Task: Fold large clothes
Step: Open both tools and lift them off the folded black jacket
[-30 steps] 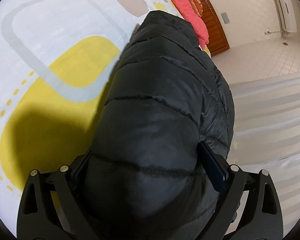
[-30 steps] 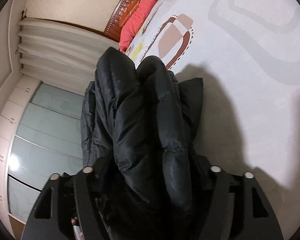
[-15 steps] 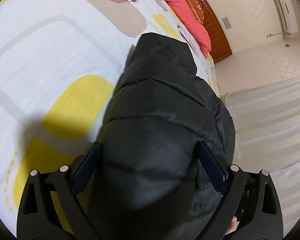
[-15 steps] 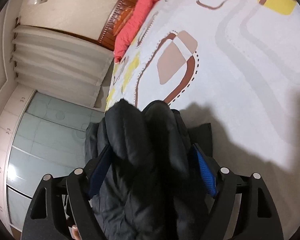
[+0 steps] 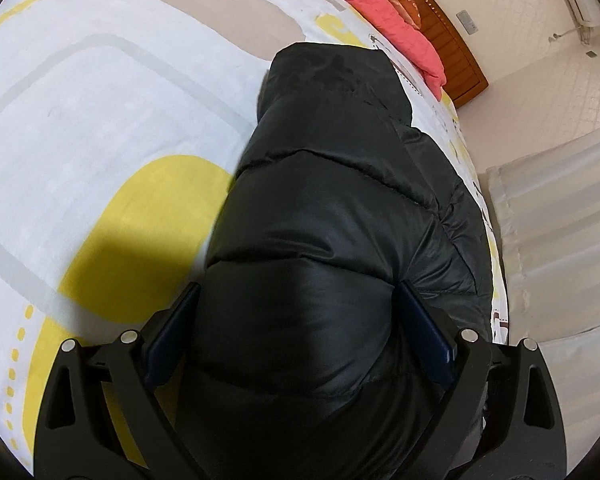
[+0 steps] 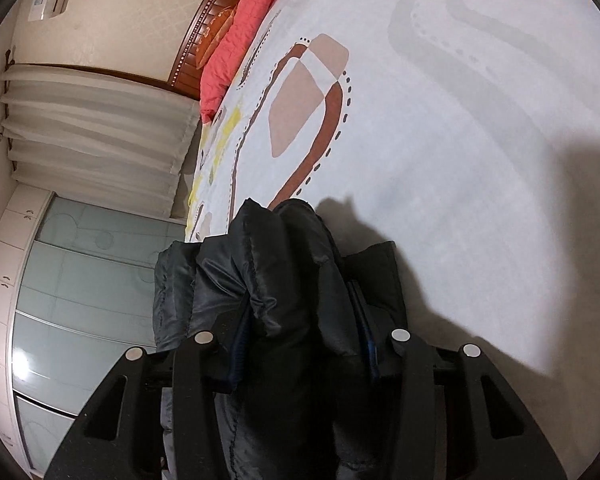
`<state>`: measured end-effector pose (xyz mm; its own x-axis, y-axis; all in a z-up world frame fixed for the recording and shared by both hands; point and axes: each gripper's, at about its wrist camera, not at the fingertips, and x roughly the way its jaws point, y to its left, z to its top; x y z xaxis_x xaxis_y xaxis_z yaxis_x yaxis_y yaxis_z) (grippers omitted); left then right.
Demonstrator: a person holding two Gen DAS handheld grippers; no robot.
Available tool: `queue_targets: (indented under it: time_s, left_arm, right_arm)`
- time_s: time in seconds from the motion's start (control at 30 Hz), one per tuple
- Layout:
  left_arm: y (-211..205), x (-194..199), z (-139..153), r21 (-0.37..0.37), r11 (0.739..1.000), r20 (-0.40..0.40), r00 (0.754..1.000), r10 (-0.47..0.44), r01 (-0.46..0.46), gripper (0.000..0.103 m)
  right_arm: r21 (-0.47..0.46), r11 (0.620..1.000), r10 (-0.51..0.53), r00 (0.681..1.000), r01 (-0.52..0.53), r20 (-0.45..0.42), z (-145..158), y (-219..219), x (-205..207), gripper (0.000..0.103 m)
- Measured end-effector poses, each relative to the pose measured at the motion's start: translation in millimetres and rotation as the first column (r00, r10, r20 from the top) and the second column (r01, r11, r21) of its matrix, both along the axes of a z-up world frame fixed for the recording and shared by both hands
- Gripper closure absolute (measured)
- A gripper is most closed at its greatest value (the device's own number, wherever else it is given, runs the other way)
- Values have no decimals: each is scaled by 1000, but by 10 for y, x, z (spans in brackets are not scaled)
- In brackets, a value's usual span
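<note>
A black puffer jacket (image 5: 332,184) lies bunched on the patterned bed sheet (image 5: 100,120) near the bed's right edge. My left gripper (image 5: 298,290) stands wide, and its blue pads (image 5: 176,336) press on a thick quilted fold of the jacket. In the right wrist view, narrower folds of the jacket (image 6: 260,240) stick up between the fingers of my right gripper (image 6: 300,300). Its jaws are closing and the pads squeeze the folds. The rest of the jacket hangs hidden below both grippers.
A pink pillow (image 5: 388,20) lies against the wooden headboard (image 5: 452,56) at the far end of the bed. White curtains (image 6: 92,132) and a glass-fronted wardrobe (image 6: 80,280) stand beside the bed. The sheet (image 6: 460,120) spreads wide to the right.
Both grippers have drawn back along the jacket, which now fills less of each view, with more sheet showing. The right jaws have narrowed onto the folds.
</note>
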<state>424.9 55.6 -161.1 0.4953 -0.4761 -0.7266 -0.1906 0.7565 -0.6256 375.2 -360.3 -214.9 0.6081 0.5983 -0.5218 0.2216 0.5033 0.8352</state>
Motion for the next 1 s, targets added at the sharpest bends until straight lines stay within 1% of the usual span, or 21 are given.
queue_targets:
  time_s: [0.1, 0.13, 0.2, 0.27, 0.37, 0.47, 0.67, 0.77, 0.83, 0.9, 1.0]
  left_arm:
    - [27, -33, -2, -10, 1000, 6, 1000, -1, 1, 7]
    - [42, -40, -1, -16, 1000, 7, 1000, -4, 4, 7]
    - [82, -73, -21, -32, 999, 6, 1000, -5, 6, 6]
    - [116, -100, -23, -47, 999, 7, 1000, 2, -1, 4]
    - [134, -132, -4, -51, 999, 7, 1000, 8, -8, 2]
    - [154, -175, 27, -43, 999, 3, 1000, 7, -7, 2]
    - [184, -259, 116, -13, 1000, 2, 1000, 11, -11, 2]
    - [183, -332, 194, 41, 999, 17, 1000, 8, -9, 2]
    - [154, -384, 275, 106, 994, 39, 999, 1, -6, 2]
    - [127, -445, 358, 176, 984, 63, 998, -7, -4, 2]
    - [84, -543, 452, 252, 968, 87, 996, -15, -7, 2]
  right_arm:
    - [16, 1000, 9, 1000, -9, 8, 3, -12, 1, 56]
    - [18, 1000, 9, 1000, -10, 12, -6, -17, 52, 53]
    - [19, 1000, 10, 1000, -10, 24, 32, -17, 26, 48]
    - [13, 1000, 5, 1000, -6, 31, 71, -13, -3, 41]
    - [3, 1000, -3, 999, 3, 34, 124, -16, -50, 36]
    - [-5, 1000, -15, 999, 15, 34, 171, -36, -118, 34]
    - [-23, 999, -39, 999, 39, 28, 244, -70, -225, 33]
    - [-79, 995, -56, 998, 58, 32, 344, -61, -290, 33]
    - [-124, 990, -68, 997, 72, 36, 416, -53, -331, 33]
    - [-175, 980, -84, 996, 89, 40, 497, -45, -386, 33]
    - [-251, 962, -99, 994, 105, 37, 603, -10, -477, 33]
